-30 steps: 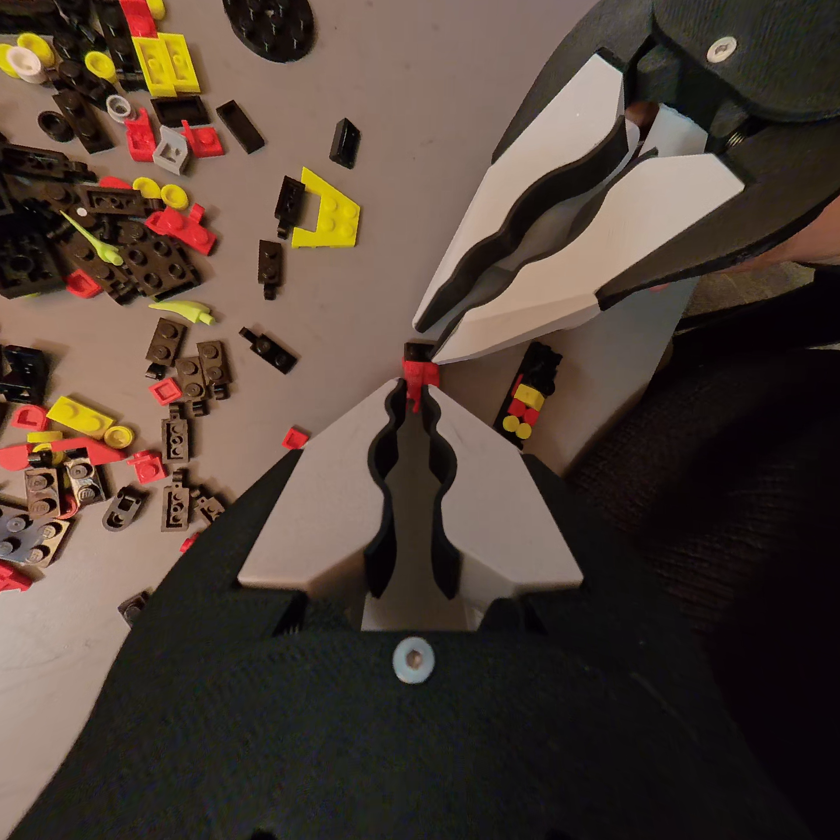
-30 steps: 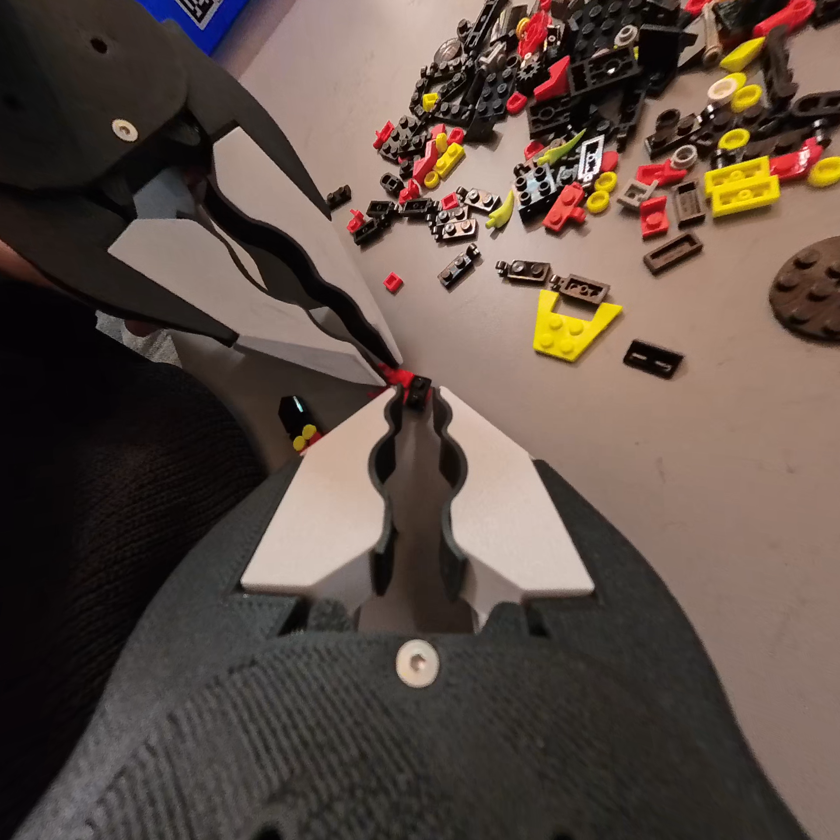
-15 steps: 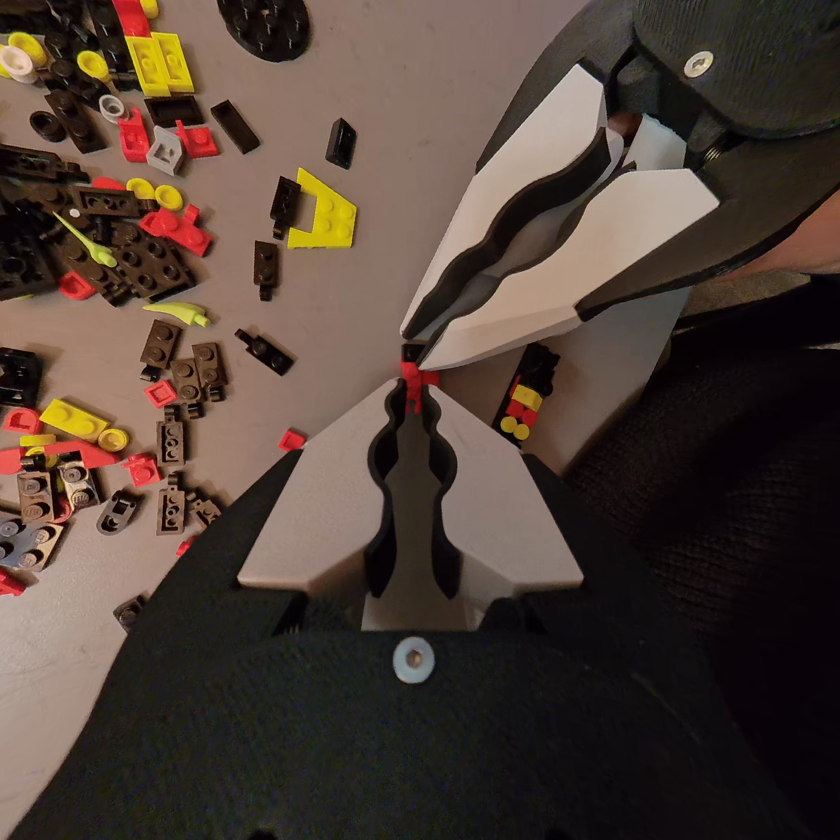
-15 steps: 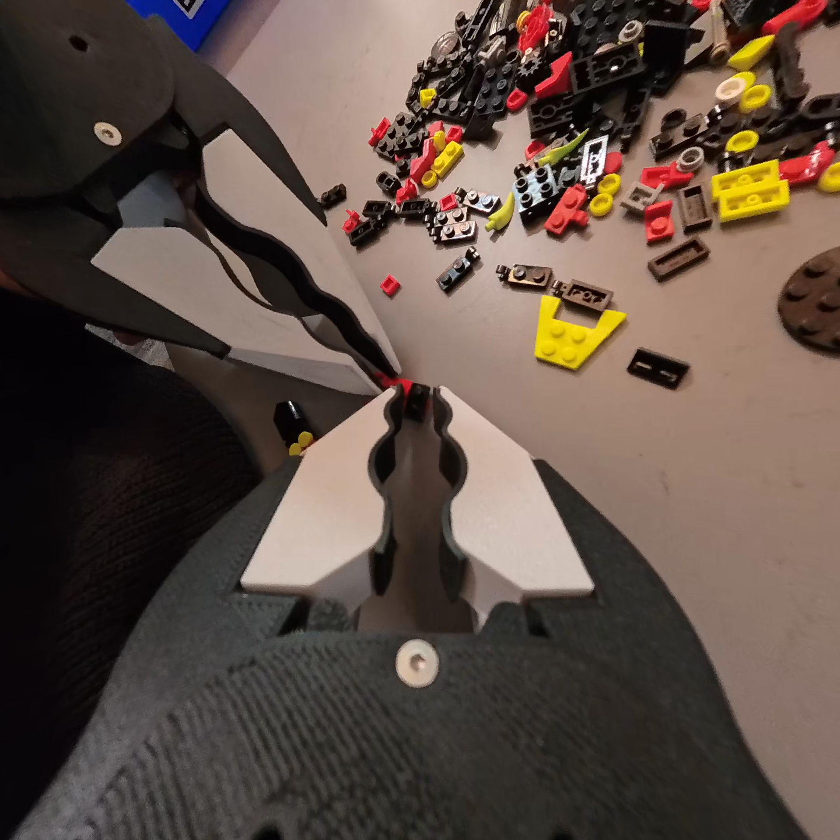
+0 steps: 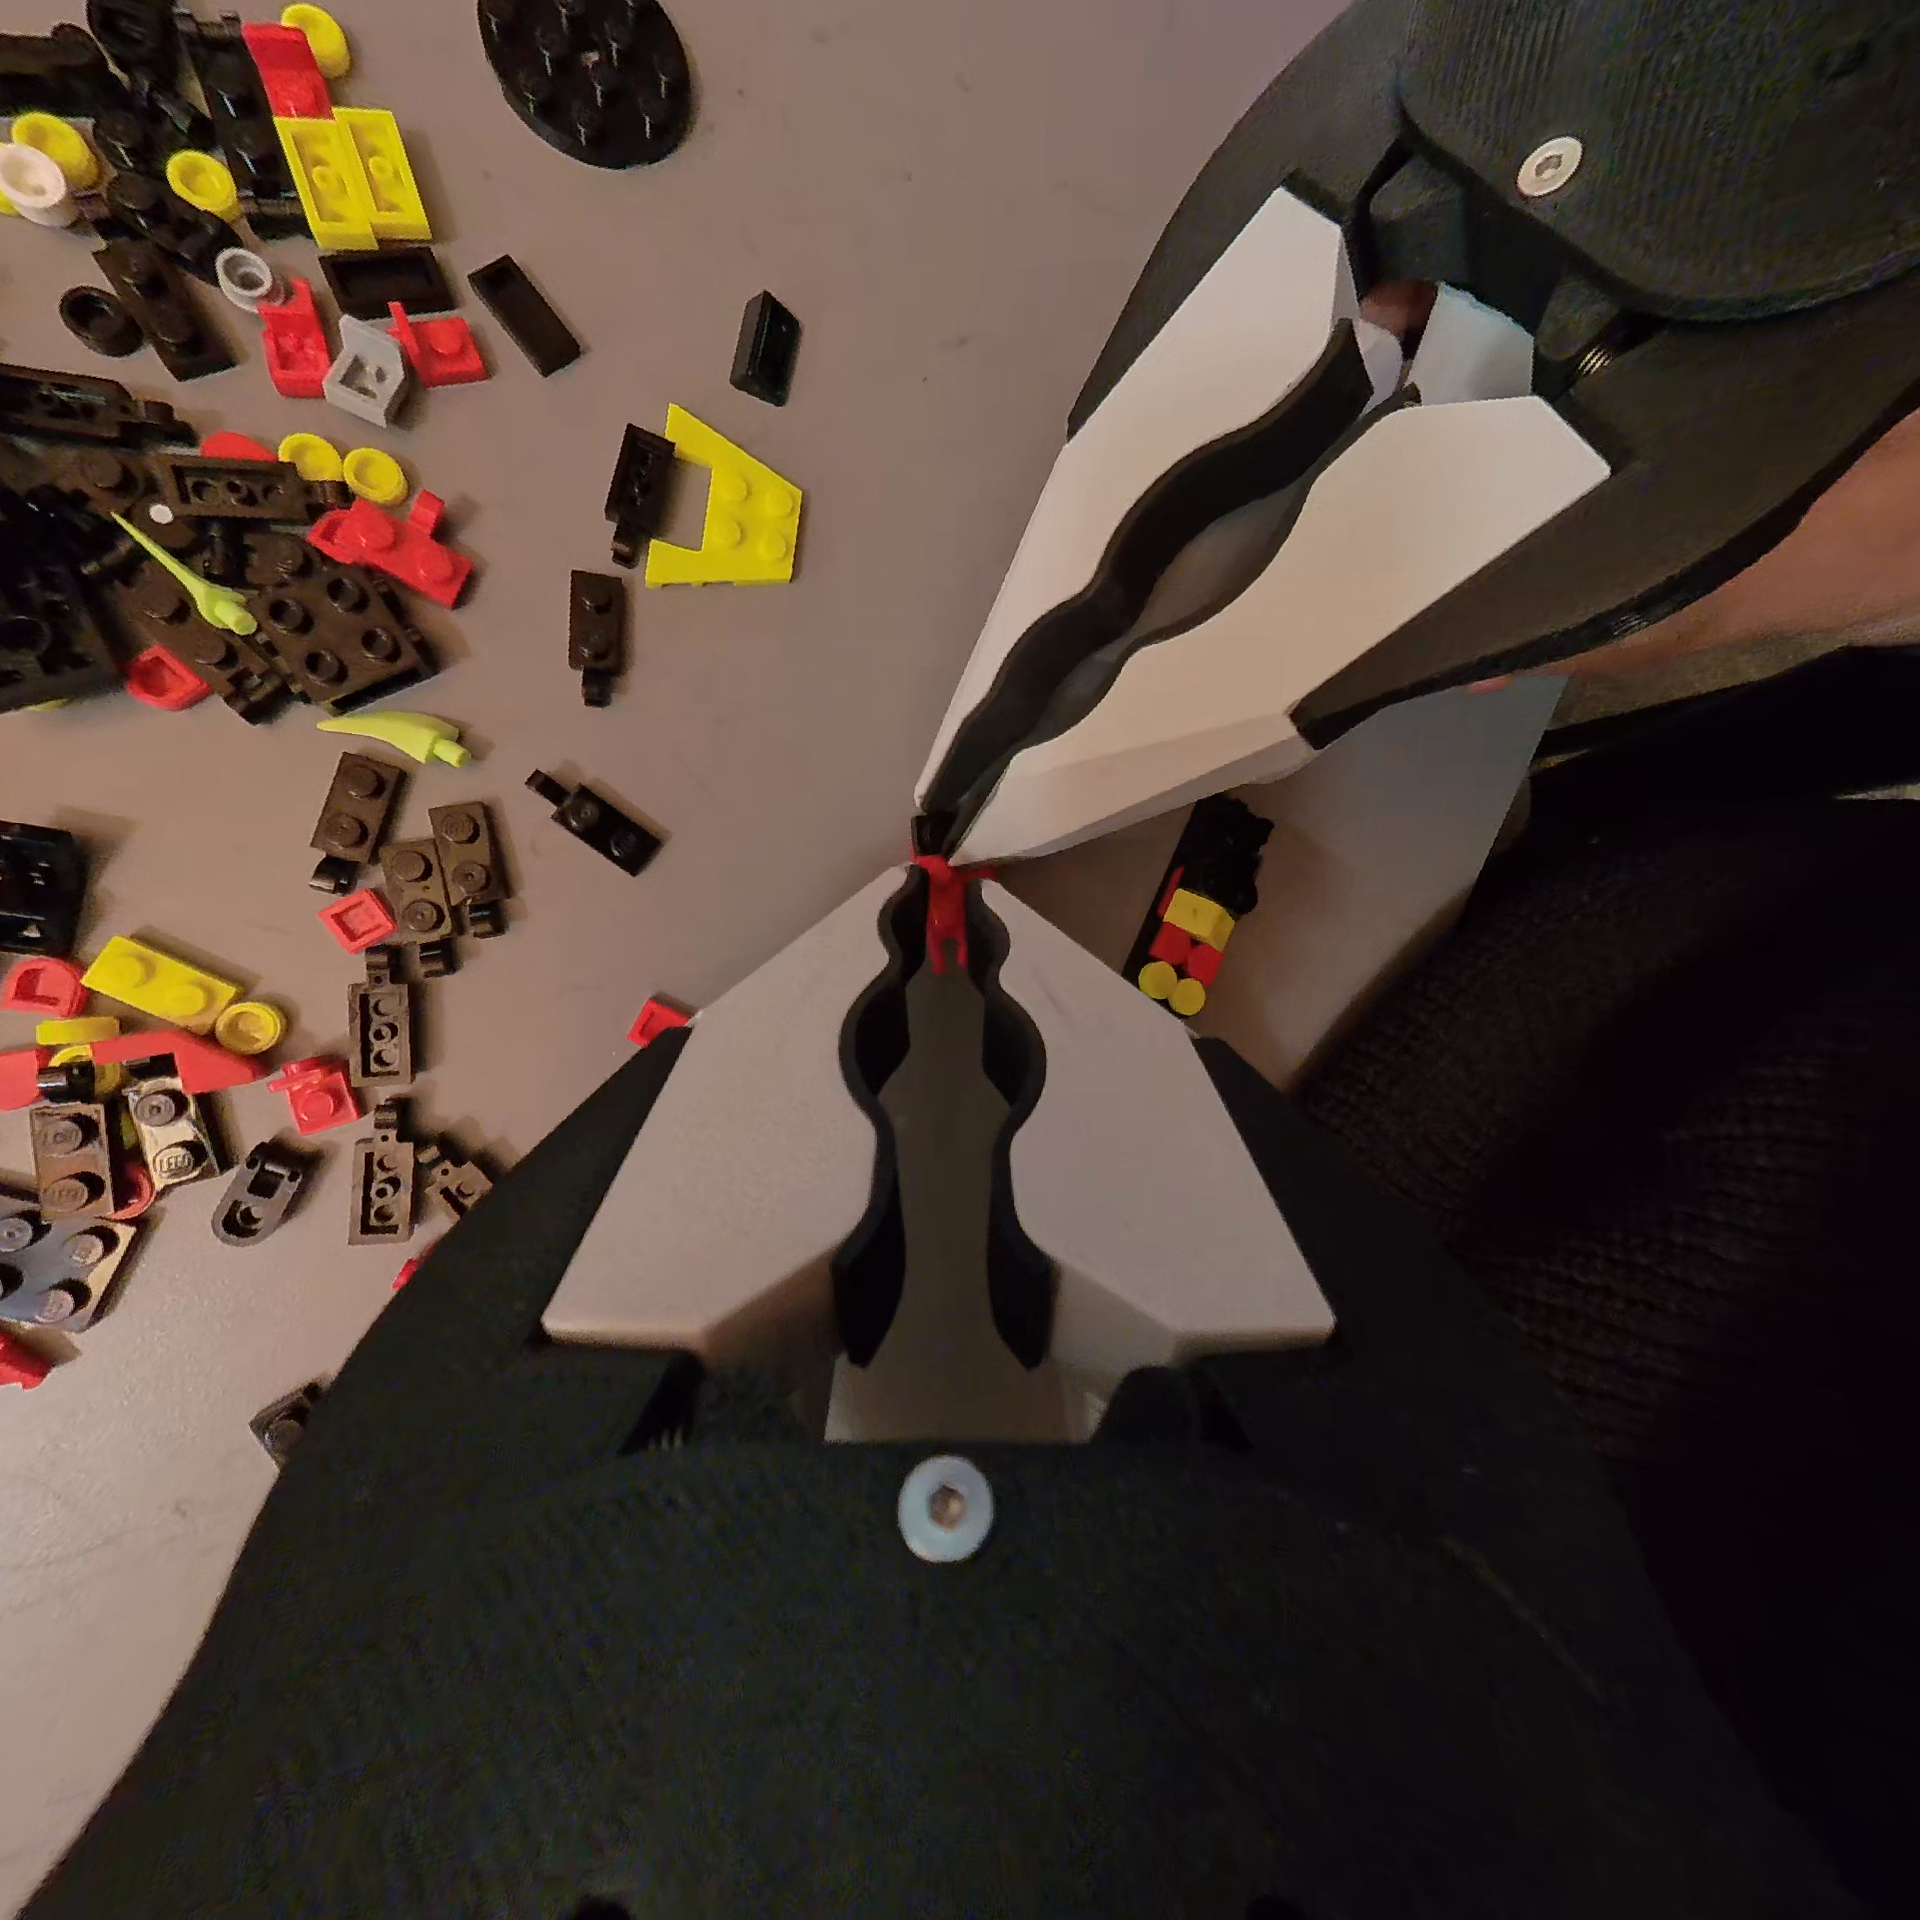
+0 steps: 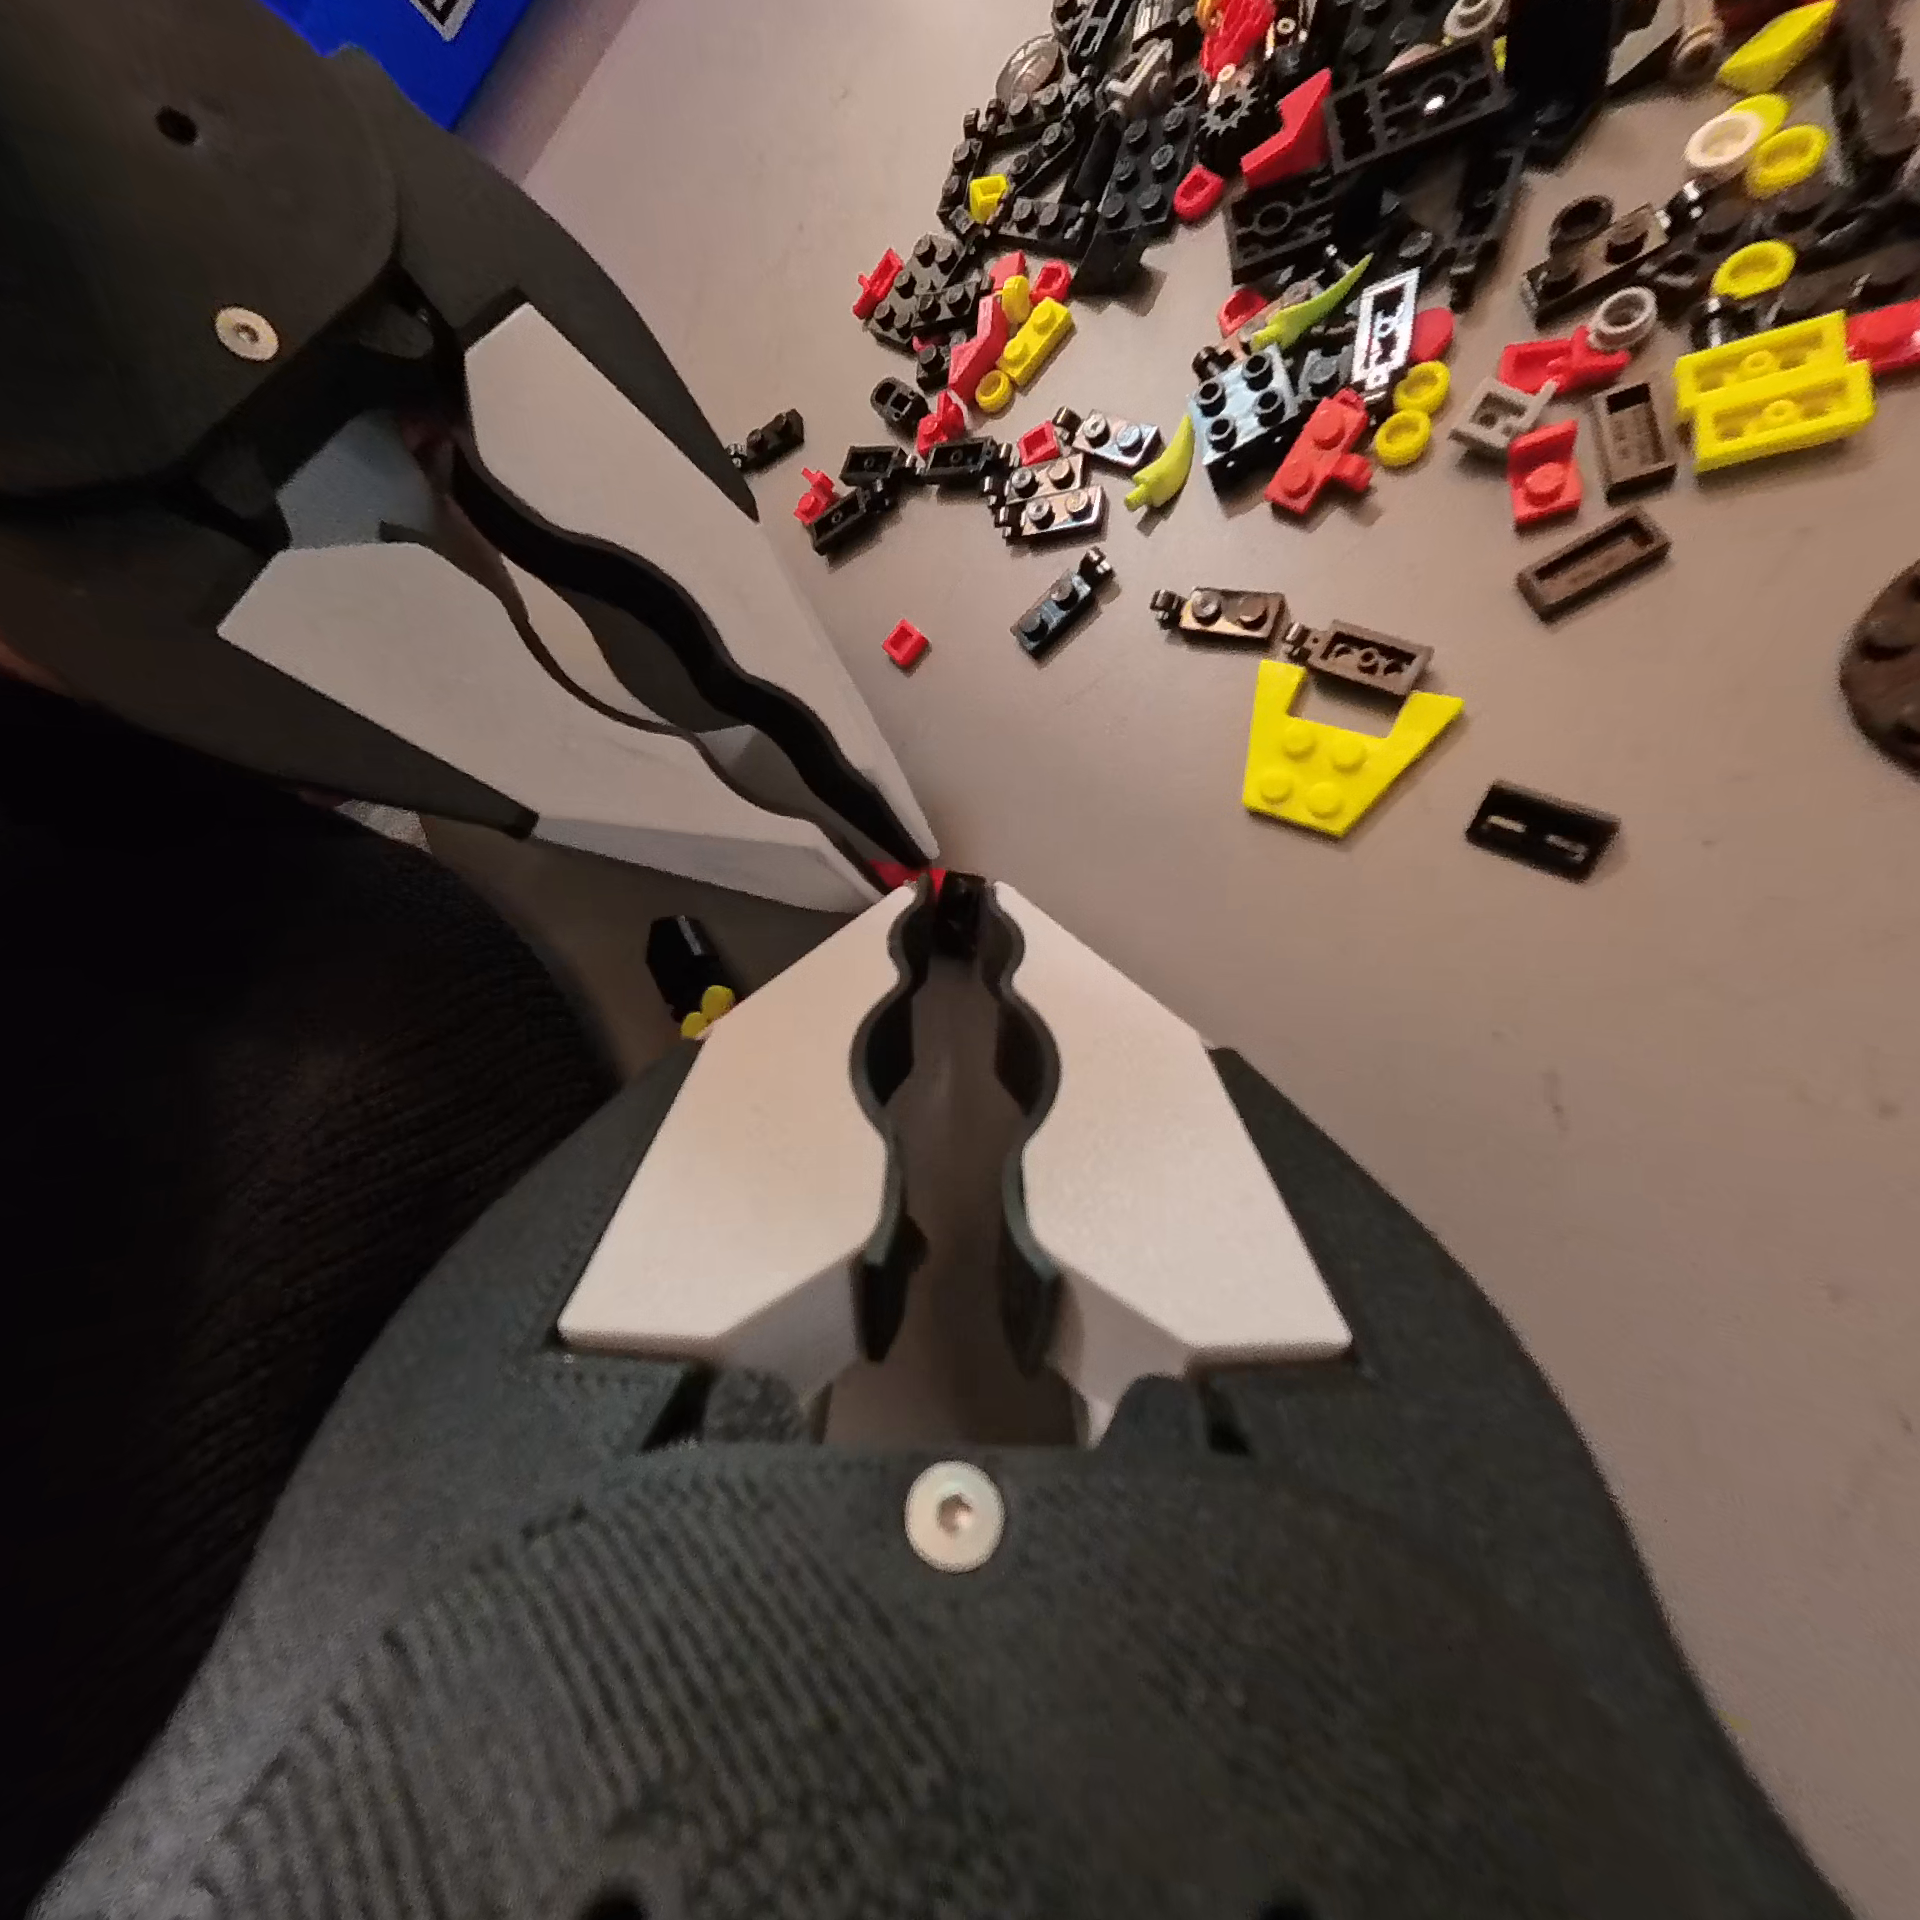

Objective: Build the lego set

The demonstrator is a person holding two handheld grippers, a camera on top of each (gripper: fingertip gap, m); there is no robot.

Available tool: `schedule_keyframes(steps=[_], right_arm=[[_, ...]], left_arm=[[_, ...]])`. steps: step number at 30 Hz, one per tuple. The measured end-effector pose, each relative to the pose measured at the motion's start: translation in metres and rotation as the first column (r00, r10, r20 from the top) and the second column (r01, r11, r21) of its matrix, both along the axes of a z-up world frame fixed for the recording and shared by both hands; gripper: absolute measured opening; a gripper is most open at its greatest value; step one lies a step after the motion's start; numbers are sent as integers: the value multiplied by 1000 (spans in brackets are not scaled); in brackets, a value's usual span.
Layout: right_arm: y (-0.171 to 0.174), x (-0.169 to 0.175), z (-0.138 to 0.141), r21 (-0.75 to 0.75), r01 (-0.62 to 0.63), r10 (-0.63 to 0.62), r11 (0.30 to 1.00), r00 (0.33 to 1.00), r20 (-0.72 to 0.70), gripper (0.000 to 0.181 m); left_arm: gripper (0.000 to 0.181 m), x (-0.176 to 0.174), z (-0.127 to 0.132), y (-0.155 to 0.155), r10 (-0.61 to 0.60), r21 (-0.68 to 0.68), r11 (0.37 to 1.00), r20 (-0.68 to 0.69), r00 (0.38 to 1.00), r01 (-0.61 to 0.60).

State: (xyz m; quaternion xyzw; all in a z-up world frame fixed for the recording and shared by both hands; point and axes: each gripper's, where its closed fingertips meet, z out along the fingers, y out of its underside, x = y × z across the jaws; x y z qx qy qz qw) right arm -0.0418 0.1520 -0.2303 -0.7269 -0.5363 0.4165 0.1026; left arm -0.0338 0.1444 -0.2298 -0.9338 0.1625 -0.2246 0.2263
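My left gripper (image 5: 943, 891) is shut on a small red clip piece (image 5: 948, 914), held above the table's near edge. My right gripper (image 6: 956, 891) is shut on a small black piece (image 6: 958, 912). The two gripper tips meet, and the red and black pieces touch tip to tip. In the left wrist view the right gripper (image 5: 940, 826) comes in from the upper right with the black piece (image 5: 928, 831). In the right wrist view the left gripper (image 6: 902, 864) comes in from the upper left with a bit of red (image 6: 889, 871) showing. A small partly built black, red and yellow assembly (image 5: 1195, 914) lies under the grippers.
Loose black, red and yellow pieces are spread over the grey table (image 5: 852, 260). A yellow wedge plate (image 5: 732, 509) and a round black plate (image 5: 587, 78) lie near. A dark knitted sleeve (image 5: 1621, 1091) fills the right side. A blue box (image 6: 436, 42) stands at the far left. The grippers are tip to tip, or close to it. The right tips stand about 12 cm off the round black plate (image 5: 587, 78).
Both grippers have stayed tip to tip, each with its piece. They have shifted slightly and the views have drifted a little over the table.
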Motion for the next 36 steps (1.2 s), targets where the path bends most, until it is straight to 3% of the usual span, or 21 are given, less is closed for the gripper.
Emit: schedule_keyframes(steps=[12,36], right_arm=[[-1,-1,0,60,-21,21,998,1000,5,8],[-2,-1,-1,78,-30,30,997,1000,0,7]], left_arm=[[14,-1,7,-1,18,-14,1000,90,996,-16],[2,-7,0,1,59,-44,998,143,988,-53]])
